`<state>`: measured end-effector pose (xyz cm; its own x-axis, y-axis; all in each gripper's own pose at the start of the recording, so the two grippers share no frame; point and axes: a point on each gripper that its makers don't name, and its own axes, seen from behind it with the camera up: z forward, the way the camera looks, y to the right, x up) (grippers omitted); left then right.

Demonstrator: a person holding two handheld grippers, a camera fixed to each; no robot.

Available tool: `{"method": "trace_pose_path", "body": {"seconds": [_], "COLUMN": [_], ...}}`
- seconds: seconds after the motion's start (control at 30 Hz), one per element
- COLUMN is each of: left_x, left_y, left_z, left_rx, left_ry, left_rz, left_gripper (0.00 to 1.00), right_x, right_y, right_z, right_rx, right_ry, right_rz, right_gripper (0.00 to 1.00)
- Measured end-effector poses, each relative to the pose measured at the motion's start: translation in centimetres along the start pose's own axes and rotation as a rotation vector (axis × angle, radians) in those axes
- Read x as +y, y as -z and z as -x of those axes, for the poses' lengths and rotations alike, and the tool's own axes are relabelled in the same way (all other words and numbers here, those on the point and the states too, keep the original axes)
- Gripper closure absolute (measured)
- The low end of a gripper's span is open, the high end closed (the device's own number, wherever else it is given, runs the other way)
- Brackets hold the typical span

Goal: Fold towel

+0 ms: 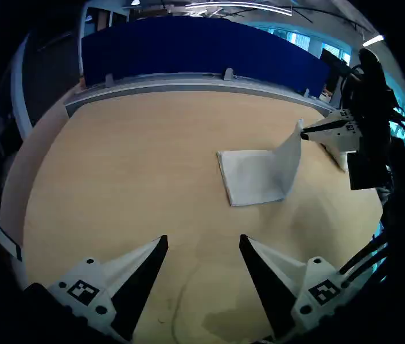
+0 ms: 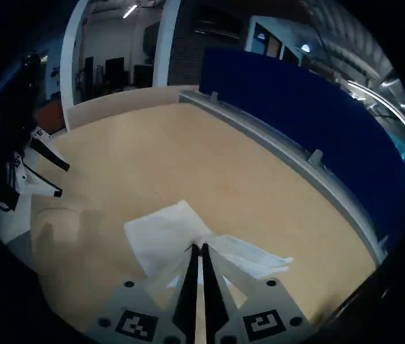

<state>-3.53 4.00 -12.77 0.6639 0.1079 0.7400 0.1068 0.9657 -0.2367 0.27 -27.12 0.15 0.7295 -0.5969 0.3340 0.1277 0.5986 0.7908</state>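
A white towel (image 1: 257,175) lies on the light wooden table (image 1: 145,166), with its right edge lifted upright. My right gripper (image 1: 304,135) pinches that raised edge at the top. In the right gripper view the towel (image 2: 168,232) spreads out ahead of my right gripper (image 2: 198,247), whose two fingers are shut on a bunched fold of cloth. My left gripper (image 1: 203,242) hovers open over bare table, well short of the towel, with nothing between its fingers. The left gripper (image 2: 59,179) also appears at the far left of the right gripper view, open.
A blue partition (image 1: 202,49) with a grey rail runs along the table's far edge. Dark cables and a person's dark sleeve (image 1: 374,97) crowd the right side behind the right gripper. Bare tabletop stretches left of the towel.
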Motion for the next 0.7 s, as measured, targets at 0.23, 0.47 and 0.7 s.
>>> {"method": "trace_pose_path", "body": {"seconds": [0.23, 0.47, 0.7], "left_x": [-0.2, -0.5, -0.4], "left_y": [0.9, 1.2, 1.4], "left_z": [0.3, 1.1, 1.5], "left_rx": [0.013, 0.015, 0.015], "left_ry": [0.039, 0.063, 0.077], "left_rz": [-0.013, -0.031, -0.027], "left_gripper": [0.08, 0.08, 0.08], "right_x": [-4.7, -9.6, -10.7], "right_y": [-4.1, -8.9, -10.3], "right_z": [-0.6, 2.5, 4.3], "right_rx": [-0.002, -0.063, -0.101], "right_ry": [0.042, 0.017, -0.032], "right_rz": [-0.08, -0.169, -0.185], "right_gripper": [0.95, 0.95, 0.95]}}
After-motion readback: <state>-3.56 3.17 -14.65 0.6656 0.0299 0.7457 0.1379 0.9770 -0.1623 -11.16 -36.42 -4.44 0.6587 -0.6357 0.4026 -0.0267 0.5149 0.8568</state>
